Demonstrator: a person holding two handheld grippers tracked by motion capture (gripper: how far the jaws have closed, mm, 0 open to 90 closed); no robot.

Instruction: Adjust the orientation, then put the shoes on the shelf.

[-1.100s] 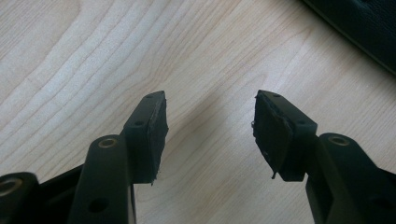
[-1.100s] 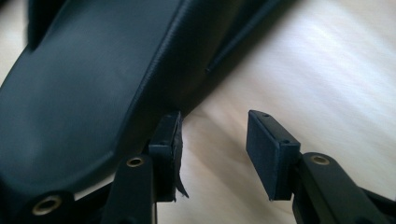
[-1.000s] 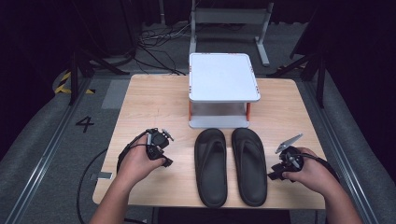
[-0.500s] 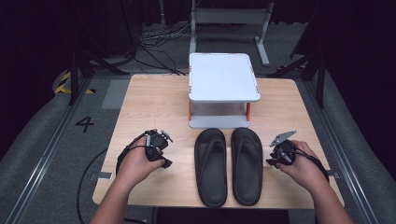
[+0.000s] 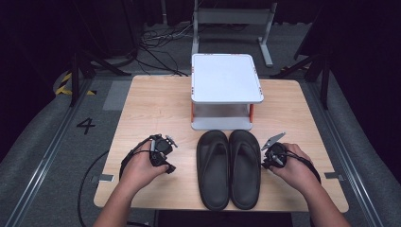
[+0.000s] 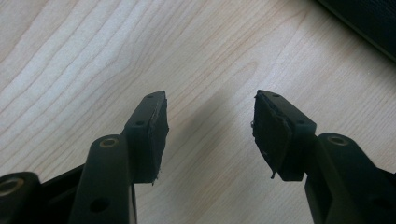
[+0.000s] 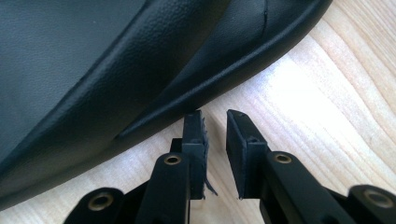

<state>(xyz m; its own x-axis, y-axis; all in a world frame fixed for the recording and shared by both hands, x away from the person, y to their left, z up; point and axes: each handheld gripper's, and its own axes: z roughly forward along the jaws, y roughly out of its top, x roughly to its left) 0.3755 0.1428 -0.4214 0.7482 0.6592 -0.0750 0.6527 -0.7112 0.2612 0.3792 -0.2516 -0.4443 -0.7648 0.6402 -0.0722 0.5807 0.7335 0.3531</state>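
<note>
Black sandals [image 5: 229,168], two, lie side by side; right gripper [image 7: 215,122] narrowed, holding nothing; left gripper [image 6: 210,119] wide.

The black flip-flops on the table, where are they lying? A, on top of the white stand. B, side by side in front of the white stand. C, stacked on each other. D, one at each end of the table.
B: the flip-flops lie side by side on the wooden table, just in front of the white stand.

Two sandals [image 5: 229,168] are laid side by side on the table [image 5: 151,109], just before a small stand [image 5: 226,90] set at its far middle. The left gripper [image 5: 162,152] is held left of them, the right gripper [image 5: 274,152] close at their right.
</note>
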